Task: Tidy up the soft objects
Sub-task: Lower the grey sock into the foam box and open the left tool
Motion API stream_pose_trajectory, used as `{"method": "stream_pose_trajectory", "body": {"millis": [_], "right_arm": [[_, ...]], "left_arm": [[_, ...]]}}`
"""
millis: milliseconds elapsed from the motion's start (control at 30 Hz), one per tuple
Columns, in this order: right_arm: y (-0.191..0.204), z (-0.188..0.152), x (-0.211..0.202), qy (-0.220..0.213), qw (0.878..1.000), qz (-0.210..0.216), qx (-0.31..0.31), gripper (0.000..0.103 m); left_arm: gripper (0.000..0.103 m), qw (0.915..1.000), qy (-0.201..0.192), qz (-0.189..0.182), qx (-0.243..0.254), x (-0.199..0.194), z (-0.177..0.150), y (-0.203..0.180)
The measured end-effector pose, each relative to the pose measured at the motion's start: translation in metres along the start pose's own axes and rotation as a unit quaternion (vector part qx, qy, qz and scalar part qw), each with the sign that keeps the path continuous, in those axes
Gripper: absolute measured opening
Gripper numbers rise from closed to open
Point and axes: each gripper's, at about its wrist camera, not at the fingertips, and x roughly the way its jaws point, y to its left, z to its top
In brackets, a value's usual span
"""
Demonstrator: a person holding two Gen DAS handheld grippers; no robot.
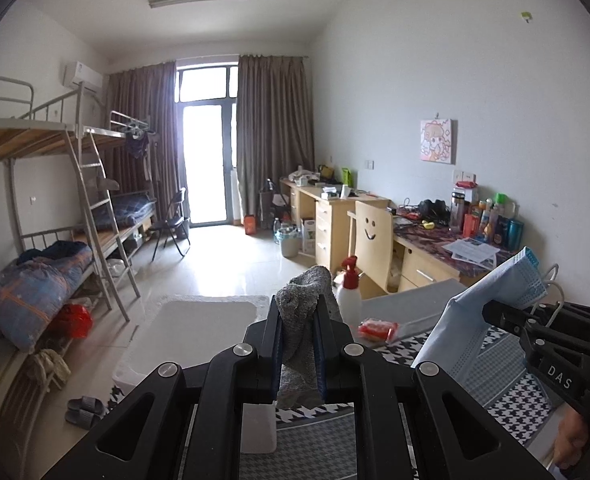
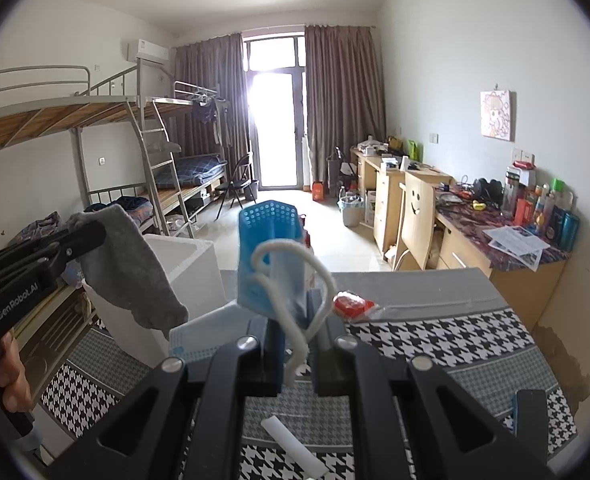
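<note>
My left gripper (image 1: 298, 312) is shut on a grey sock (image 1: 301, 300), held up above the table. In the right wrist view the left gripper (image 2: 95, 232) shows at the left with the sock (image 2: 135, 272) hanging from it over a white bin (image 2: 191, 268). My right gripper (image 2: 295, 312) is shut on a light blue face mask (image 2: 267, 248) with a white ear loop dangling. In the left wrist view the right gripper (image 1: 491, 314) holds the mask (image 1: 479, 312) at the right.
The table has a houndstooth cloth (image 2: 435, 344). A red packet (image 2: 351, 304) lies on it, and a white spray bottle with a red top (image 1: 350, 288) stands behind. The white bin (image 1: 199, 328) sits left of the table. Desks and a chair stand right; bunk beds left.
</note>
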Motion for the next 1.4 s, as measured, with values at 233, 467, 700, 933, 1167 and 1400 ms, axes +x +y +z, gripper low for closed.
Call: {"method": "stream_pose_trajectory", "body": {"millis": [233, 467, 700, 933, 1167, 1400], "right_arm": [[0.012, 0.013, 0.008, -0.001, 1.0, 0.008, -0.015, 0.013], [0.023, 0.022, 0.009, -0.008, 1.0, 0.014, -0.026, 0.013], [0.037, 0.029, 0.014, -0.008, 0.999, 0.026, -0.04, 0.013], [0.044, 0.031, 0.024, -0.001, 0.998, 0.03, -0.051, 0.013], [0.051, 0.034, 0.028, 0.001, 0.998, 0.031, -0.059, 0.013], [0.056, 0.036, 0.039, 0.011, 0.997, 0.028, -0.069, 0.013]], "left_arm": [[0.014, 0.9997, -0.006, 0.023, -0.006, 0.0, 0.015, 0.013], [0.014, 0.9977, -0.011, 0.066, -0.013, 0.003, 0.028, 0.031], [0.014, 0.9944, -0.004, 0.105, -0.015, 0.018, 0.028, 0.048], [0.014, 0.9911, 0.024, 0.13, -0.019, 0.044, 0.027, 0.066], [0.014, 0.9883, 0.054, 0.138, -0.034, 0.068, 0.021, 0.08], [0.014, 0.9866, 0.088, 0.132, -0.038, 0.087, 0.011, 0.089]]}}
